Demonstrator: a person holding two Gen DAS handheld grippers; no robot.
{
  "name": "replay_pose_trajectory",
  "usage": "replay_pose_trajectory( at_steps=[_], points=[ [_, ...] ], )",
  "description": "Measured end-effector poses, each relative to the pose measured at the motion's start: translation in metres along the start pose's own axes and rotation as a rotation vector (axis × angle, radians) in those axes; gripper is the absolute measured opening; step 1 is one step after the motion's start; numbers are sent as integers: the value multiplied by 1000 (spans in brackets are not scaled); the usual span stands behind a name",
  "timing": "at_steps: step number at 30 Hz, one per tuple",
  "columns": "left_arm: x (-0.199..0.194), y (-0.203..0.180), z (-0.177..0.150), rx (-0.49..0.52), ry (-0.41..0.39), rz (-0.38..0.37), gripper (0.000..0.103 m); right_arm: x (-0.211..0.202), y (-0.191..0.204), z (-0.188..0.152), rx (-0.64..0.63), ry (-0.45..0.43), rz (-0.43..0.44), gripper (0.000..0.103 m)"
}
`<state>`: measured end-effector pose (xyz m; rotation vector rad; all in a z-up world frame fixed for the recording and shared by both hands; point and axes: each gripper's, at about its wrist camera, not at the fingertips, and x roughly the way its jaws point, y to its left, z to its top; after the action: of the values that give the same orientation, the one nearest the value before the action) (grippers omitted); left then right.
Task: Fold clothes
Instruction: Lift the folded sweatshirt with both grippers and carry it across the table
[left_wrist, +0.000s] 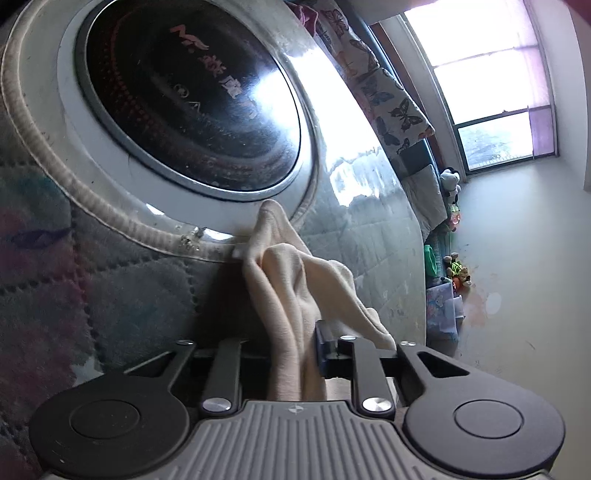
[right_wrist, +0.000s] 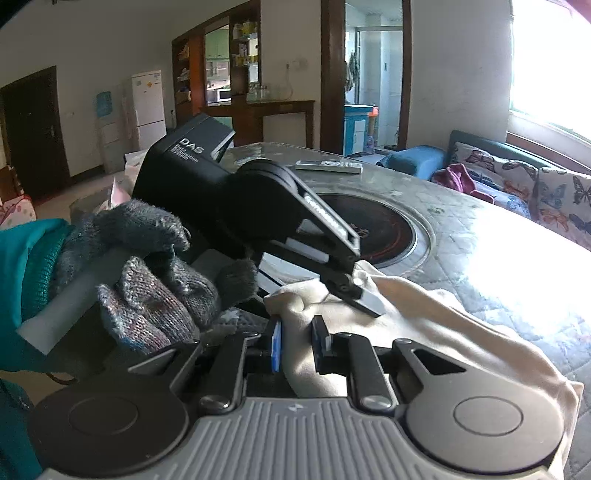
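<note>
Cream cloth (right_wrist: 436, 325) sprawled across the quilted bench (right_wrist: 480, 236), bunched into soft folds just beside the round dark glass hob (right_wrist: 384, 229) sunk in the top. Right hand-held gripper (right_wrist: 300, 341) nearly pressed together, pinching a ridge of the cloth between its blue-edged pads. Left hand-held gripper (right_wrist: 364, 295) reaching in from the upper left of the right wrist view, tilted down, its tip on the same cloth just ahead of the right one. Seen from its own camera, left hand-held gripper (left_wrist: 295, 354) clamped on a hanging bundle of the cloth (left_wrist: 291, 288), fabric trailing up toward the rim of the hob (left_wrist: 192, 107). Gloved hand (right_wrist: 147, 273) in grey knit wrapped round a white handle, teal sleeve (right_wrist: 26, 266) behind it. Remote control (right_wrist: 328, 166) lying flat at the far side of the bench. Butterfly-print cushions (right_wrist: 524, 184) on a sofa along the bright window. White fridge (right_wrist: 147, 107) standing against the far wall.
</note>
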<state>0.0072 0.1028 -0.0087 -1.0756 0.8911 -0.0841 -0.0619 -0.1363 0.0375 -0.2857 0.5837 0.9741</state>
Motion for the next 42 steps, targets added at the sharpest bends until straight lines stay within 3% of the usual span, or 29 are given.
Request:
replay_pose_trajectory(
  at_steps=[6, 15, 18, 23, 30, 32, 35, 42],
  points=[
    [1, 0, 1, 11, -4, 1, 18, -23, -26, -6, 77, -33, -47, 23],
    [2, -4, -3, 49, -12, 11, 18, -66, -114, -42, 303, -26, -332, 26],
    [2, -6, -4, 64, -15, 21, 18, -70, -141, -57, 391, -16, -390, 27],
    [3, -10, -6, 75, -21, 33, 18, -68, -173, -77, 534, -39, -369, 36],
    [8, -17, -6, 88, -27, 49, 19, -60, -192, -91, 637, -74, -332, 36],
    [8, -19, -7, 99, -31, 60, 18, -58, -191, -92, 640, -81, -313, 35],
    [8, -25, -9, 120, -39, 79, 18, -57, -189, -91, 628, -89, -297, 14],
    [6, -54, -15, 214, -49, 69, 16, -85, -177, -82, 583, -177, -327, 10]
  ],
)
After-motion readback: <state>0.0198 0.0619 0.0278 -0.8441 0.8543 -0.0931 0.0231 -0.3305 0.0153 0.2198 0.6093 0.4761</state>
